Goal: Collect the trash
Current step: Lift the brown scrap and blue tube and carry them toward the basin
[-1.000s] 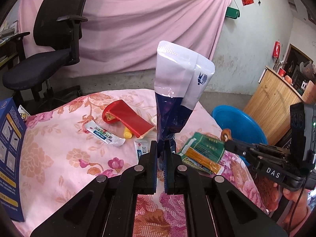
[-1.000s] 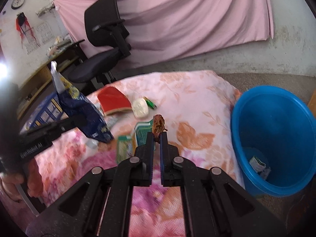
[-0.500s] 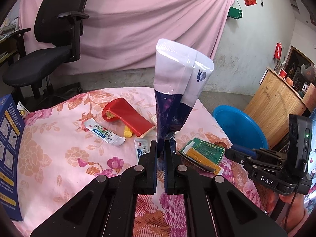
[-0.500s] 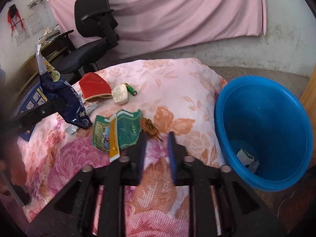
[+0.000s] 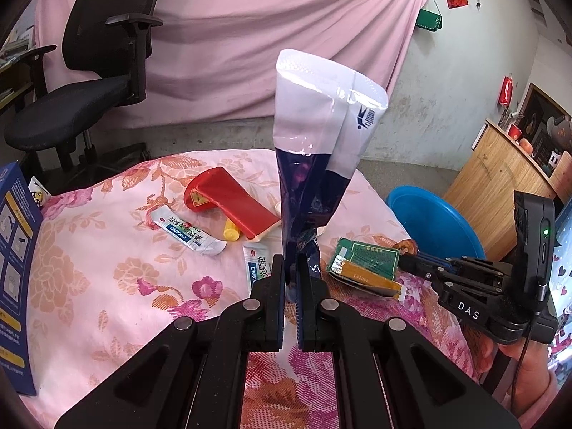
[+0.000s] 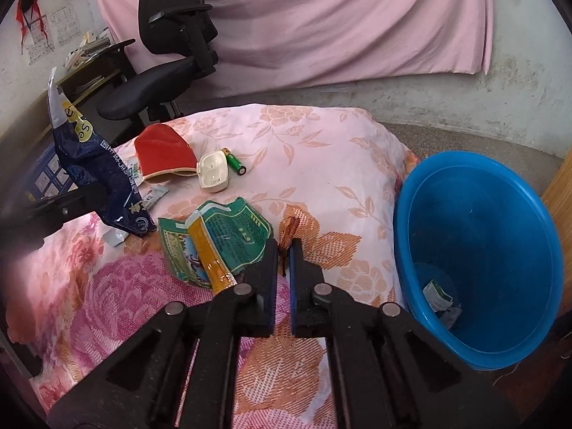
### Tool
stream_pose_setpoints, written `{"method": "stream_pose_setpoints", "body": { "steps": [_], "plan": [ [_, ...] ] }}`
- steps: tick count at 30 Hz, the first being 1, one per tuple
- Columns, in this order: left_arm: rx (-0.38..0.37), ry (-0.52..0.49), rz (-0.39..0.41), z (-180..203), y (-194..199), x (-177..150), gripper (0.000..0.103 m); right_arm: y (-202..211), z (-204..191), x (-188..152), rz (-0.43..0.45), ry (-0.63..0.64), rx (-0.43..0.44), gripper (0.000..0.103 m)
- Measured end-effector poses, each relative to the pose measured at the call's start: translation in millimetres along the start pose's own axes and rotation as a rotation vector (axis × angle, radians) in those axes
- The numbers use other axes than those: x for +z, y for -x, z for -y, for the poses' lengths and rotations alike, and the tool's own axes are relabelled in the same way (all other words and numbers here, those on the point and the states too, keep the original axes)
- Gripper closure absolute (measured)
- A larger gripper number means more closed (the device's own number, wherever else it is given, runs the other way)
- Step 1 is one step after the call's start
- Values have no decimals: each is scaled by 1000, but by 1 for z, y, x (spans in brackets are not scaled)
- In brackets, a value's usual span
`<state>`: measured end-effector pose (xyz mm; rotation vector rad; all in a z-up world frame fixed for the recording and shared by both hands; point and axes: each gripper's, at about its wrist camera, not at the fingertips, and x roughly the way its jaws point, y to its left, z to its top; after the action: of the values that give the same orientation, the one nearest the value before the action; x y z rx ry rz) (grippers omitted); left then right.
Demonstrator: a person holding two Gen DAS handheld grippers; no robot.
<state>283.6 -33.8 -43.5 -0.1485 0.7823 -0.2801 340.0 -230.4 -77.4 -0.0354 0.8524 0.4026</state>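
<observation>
Pinching: left tool on navy snack bag, right tool on brown scrap.

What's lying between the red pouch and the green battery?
A white plastic case lies between the red pouch and the green battery, shown in the right wrist view.

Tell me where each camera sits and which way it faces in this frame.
Left wrist: rides the left gripper, facing the floral bed toward the pink curtain; its fingers pinch a blue-and-white bag; the right gripper and a hand show.
Right wrist: rides the right gripper, facing the bed and blue bucket; fingers close on a brown scrap.
Shared: bag, green packet, red item, office chair.
</observation>
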Motion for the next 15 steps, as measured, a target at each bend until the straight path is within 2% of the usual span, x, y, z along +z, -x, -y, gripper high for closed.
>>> {"method": "stream_pose_setpoints", "body": {
  "steps": [6,9,15],
  "plan": [
    [-6,1,34,3,9,2,100,11,3,0,61,-22,-19,74],
    [-13,-5,77,8,19,6,100,28,-2,-1,149,0,-21,74],
    [-26,-60,218,27,45,10,100,73,-19,-2,394,76,-46,74]
  ]
}}
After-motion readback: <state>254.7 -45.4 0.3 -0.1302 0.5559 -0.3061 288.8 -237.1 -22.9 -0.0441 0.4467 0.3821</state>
